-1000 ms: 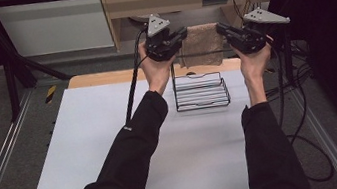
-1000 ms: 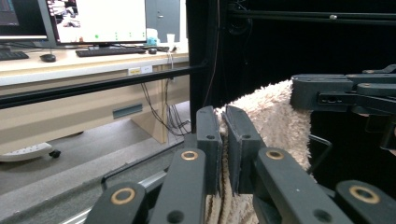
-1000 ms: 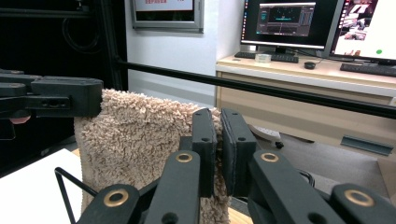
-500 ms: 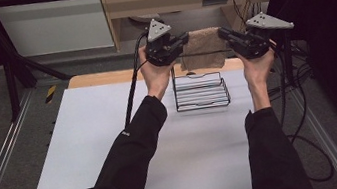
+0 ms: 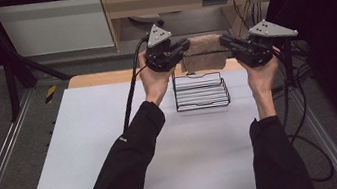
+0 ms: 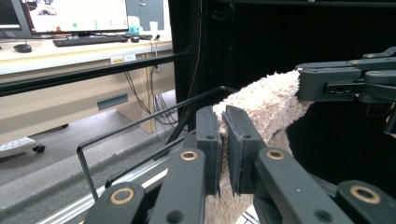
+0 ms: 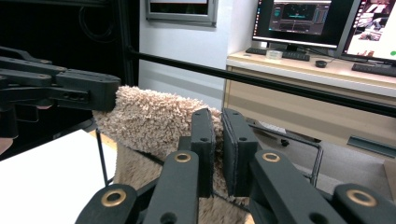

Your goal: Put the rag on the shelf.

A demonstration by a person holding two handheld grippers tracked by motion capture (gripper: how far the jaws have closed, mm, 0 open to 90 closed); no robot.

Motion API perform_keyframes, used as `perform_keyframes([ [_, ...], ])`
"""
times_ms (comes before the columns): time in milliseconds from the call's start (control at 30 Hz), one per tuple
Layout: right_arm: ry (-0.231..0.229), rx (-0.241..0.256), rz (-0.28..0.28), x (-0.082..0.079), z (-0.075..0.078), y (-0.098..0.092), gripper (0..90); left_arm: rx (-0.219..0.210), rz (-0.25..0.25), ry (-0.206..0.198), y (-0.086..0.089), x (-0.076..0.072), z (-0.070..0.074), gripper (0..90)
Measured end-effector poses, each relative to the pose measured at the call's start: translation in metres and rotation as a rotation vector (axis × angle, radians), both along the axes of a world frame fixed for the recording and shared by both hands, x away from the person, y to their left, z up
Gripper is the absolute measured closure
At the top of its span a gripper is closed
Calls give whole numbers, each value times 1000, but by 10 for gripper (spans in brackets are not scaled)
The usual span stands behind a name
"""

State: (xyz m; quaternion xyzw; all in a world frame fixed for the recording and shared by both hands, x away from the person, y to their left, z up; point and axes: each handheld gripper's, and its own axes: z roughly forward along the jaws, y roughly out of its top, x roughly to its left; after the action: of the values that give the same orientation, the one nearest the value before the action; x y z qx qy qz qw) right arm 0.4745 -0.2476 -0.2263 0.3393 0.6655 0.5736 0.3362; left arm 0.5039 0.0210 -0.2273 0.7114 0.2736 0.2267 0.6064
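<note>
Since a second ago, both my hands have risen a little, lifting the towel higher above the far end of the white surface (image 5: 114, 148). Beneath it sits the black wire rack (image 5: 201, 92). That tan fluffy towel (image 5: 205, 53) hangs stretched between my left hand-held gripper (image 5: 180, 47), clamped narrow on its left corner, and my right hand-held gripper (image 5: 225, 41), pinching its right corner.

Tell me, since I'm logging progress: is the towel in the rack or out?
Out: the towel hangs stretched between both tools above the rack, which sits empty.
</note>
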Motion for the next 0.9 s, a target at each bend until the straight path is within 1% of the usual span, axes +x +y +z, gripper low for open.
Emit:
perform_keyframes([
  [133,7,-13,4,-5,-3,-1,838,13,-14,11,0,-3,-3,835],
  [300,31,-21,6,-9,-9,-1,836,40,-14,30,-2,-6,-8,831],
  [433,41,-30,9,-11,-14,-1,836,52,-15,36,-2,-8,-11,826],
  [533,48,-24,11,-12,-17,-2,836,53,-15,48,-2,-9,-11,815],
  [633,53,-20,13,-12,-19,-2,836,57,-15,59,-1,-11,-9,795],
  [733,53,-26,15,-13,-21,-2,836,63,-10,72,2,-14,-4,748],
  [833,55,-29,20,-13,-22,-3,836,52,-4,78,5,-16,3,725],
  [900,54,-34,25,-13,-23,-3,836,35,0,83,8,-15,9,712],
])
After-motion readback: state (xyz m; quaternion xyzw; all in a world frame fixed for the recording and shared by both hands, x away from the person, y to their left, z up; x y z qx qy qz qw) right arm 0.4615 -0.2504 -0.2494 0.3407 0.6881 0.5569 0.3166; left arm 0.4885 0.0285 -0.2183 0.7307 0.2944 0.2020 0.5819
